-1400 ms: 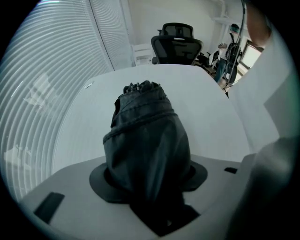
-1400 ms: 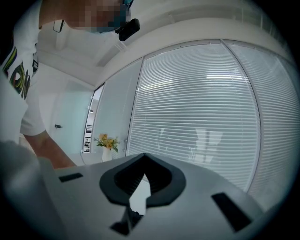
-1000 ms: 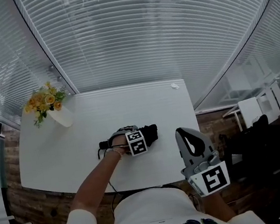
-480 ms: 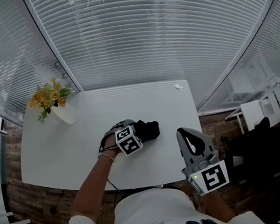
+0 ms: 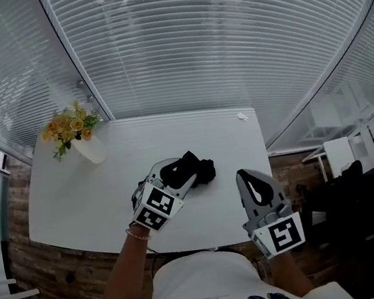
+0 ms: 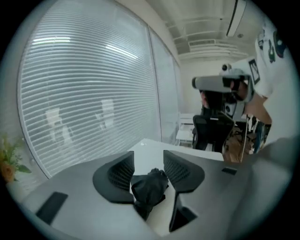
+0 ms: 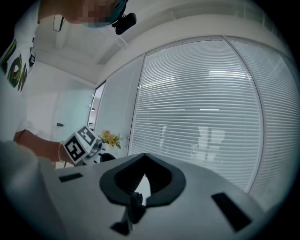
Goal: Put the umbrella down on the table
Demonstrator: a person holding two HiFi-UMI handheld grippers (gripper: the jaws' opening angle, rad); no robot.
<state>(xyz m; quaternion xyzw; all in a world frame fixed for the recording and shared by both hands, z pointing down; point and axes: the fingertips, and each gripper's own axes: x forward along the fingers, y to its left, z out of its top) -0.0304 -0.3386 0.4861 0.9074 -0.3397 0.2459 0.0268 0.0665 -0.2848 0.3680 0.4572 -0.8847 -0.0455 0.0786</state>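
The folded black umbrella (image 5: 201, 170) lies near the front edge of the white table (image 5: 76, 197). My left gripper (image 5: 179, 174) hovers above its left end, tilted downward. Its jaws are closing with nothing pressed between them. In the left gripper view the umbrella (image 6: 150, 187) shows through the gap of the left gripper (image 6: 146, 165), down on the table (image 6: 149, 149). My right gripper (image 5: 250, 176) is held off the table's front right corner, fingertips together and empty. In its own view the right gripper (image 7: 143, 157) points level toward the blinds.
A white vase of yellow flowers (image 5: 74, 133) stands at the table's far left corner. A small white object (image 5: 241, 117) lies at the far right edge. Window blinds (image 5: 198, 39) wall the far side. White and dark chairs (image 5: 344, 153) stand to the right.
My left gripper let go of the umbrella, rose off the table and rolled, its marker cube swinging toward the near left. The umbrella stays on the table. The right gripper has not moved.
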